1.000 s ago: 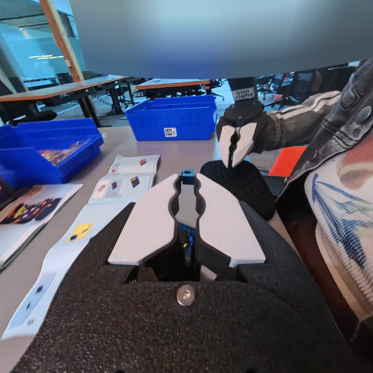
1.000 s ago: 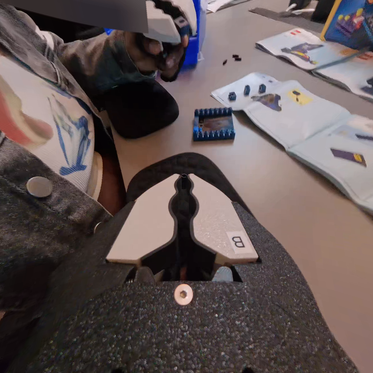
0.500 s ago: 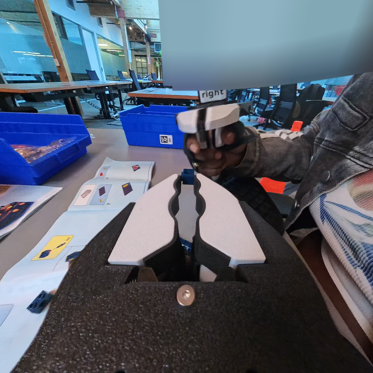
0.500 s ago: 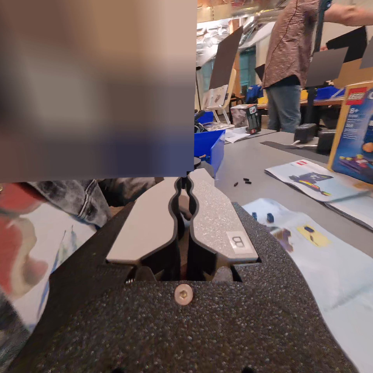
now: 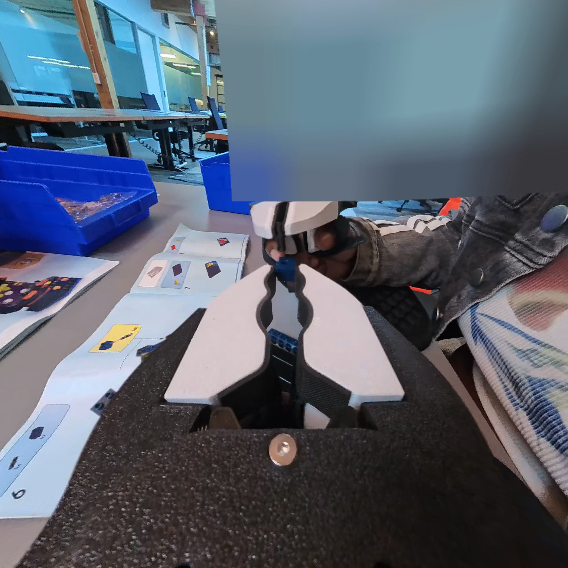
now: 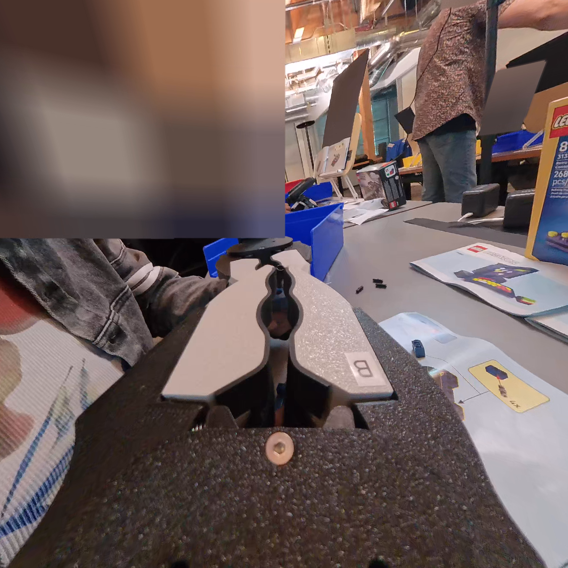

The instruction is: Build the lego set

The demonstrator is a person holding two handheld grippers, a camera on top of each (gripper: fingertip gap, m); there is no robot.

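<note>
Jaws of the left gripper [image 5: 285, 272] are seen pinched on a small blue brick [image 5: 287, 275], both pads pressed against its sides, so that the brick is held clear of the grey table [image 5: 184, 212] with a holed face turned upward. Those of the right gripper [image 6: 279, 271] are nearly closed on a short black pin [image 6: 279, 273], which is gripped at the very tips. In the left wrist view this gripper is turned downward directly above the brick, the pin being brought just over the hole; whether pin and brick touch cannot be told. Beneath the left gripper a blue studded plate [image 5: 282, 341] is partly visible on the table. Open instruction booklets [image 5: 190, 270] are spread to the side, with a small dark brick [image 6: 418, 349] lying on one page. Three loose black pins [image 6: 375, 284] are scattered on the bare tabletop. Blue bins [image 5: 76, 212] are placed farther back, a toy box [image 6: 550, 184] stands at the far edge, and a standing person [image 6: 445, 107] is seen behind it. Nothing is interposed between the two grippers.
</note>
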